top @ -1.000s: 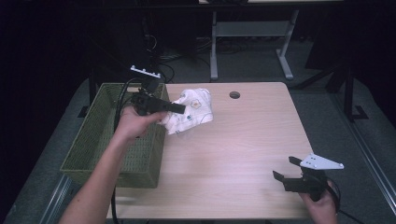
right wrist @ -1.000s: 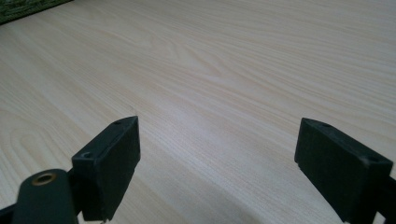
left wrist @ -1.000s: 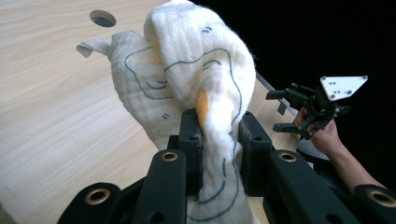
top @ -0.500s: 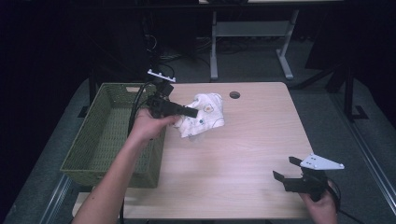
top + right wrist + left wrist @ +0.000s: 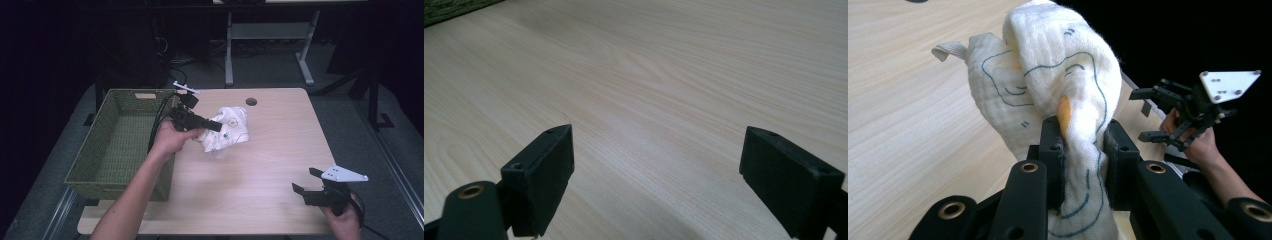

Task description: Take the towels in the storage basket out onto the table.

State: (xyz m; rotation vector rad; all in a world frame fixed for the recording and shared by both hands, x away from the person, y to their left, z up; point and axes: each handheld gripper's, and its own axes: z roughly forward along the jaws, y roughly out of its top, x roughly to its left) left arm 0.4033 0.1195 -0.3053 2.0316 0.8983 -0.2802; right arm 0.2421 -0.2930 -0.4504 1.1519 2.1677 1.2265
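Cloth carried away from the basket

The left hand-held gripper (image 5: 216,126) now holds the white cloth (image 5: 227,131) farther right over the counter (image 5: 260,165), lower.

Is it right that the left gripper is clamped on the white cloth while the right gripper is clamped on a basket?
Not quite. The left gripper is clamped on the cloth, but the right gripper holds nothing: the right gripper view shows its jaws wide apart over bare table. The basket stands apart.

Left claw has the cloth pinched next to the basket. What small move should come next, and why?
Probably a lift: raise the cloth and swing it over the basket. The left claw is shut on a fold of it, while much of the cloth seems to rest on the table, beside the basket's rim. The right claw is open and far off, so it is no help.
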